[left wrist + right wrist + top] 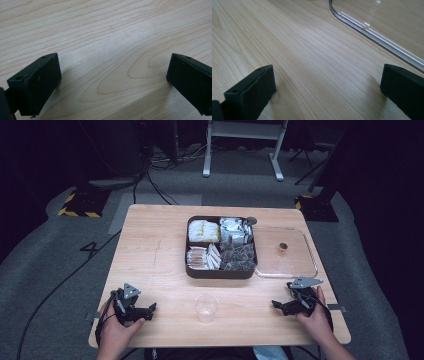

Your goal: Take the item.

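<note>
A clear plastic cup (206, 307) stands empty near the table's front edge, midway between my hands. My left gripper (150, 309) rests on the wood at the front left, open, with bare wood between its jaws (113, 82). My right gripper (278, 305) rests at the front right, open too, nothing between its fingers (328, 90). A dark brown box (221, 271) with four compartments sits at the table's middle; it holds yellow-white packets, silver packets, white sachets and dark packets. A clear lid (286, 254) with a small brown knob lies flat to its right; its rim (372, 32) shows beyond my right gripper.
The wooden table (155, 250) has bare room on its left half and along the front. Beyond it lie grey carpet, black cables, yellow-black striped bases and the white legs of a stand (275, 160).
</note>
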The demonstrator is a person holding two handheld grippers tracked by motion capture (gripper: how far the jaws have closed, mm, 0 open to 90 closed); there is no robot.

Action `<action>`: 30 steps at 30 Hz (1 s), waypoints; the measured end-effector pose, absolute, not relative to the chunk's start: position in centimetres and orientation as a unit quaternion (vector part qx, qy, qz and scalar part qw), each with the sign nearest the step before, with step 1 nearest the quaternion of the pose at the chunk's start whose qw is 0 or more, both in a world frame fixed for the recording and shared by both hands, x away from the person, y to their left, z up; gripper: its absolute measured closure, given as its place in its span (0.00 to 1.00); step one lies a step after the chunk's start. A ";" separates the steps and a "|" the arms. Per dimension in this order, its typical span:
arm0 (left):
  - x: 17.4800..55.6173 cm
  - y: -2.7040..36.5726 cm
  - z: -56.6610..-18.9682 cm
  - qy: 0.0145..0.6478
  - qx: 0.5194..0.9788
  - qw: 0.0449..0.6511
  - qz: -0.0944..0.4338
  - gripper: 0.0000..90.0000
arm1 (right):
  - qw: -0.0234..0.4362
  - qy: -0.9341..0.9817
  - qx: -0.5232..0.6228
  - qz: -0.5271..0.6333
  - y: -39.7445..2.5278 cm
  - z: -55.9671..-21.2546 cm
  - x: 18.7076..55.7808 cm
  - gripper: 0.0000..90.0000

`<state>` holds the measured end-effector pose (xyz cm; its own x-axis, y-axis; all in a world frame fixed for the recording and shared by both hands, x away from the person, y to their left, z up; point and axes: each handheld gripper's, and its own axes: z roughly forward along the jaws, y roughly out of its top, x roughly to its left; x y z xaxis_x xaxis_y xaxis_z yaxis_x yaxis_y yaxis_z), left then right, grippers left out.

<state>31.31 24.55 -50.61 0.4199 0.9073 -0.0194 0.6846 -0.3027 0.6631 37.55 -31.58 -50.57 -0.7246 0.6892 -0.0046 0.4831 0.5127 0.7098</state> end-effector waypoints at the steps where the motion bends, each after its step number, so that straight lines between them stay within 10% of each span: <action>1: 31.3 24.5 -50.6 0.506 0.786 0.304 0.183 0.00 | 0.145 0.857 0.343 0.356 -31.6 -50.6 37.5 0.00; 13: 31.2 24.3 -50.6 0.501 0.789 0.305 0.183 0.01 | 0.148 0.853 0.352 0.356 -31.5 -50.6 37.5 0.00; 20: 31.3 24.4 -50.0 0.498 0.787 0.313 0.185 0.31 | 0.150 0.852 0.353 0.355 -31.5 -50.6 37.5 0.01; 30: 31.8 23.4 -47.0 0.484 0.781 0.360 0.162 0.36 | 0.148 0.854 0.350 0.355 -31.5 -50.6 37.6 0.01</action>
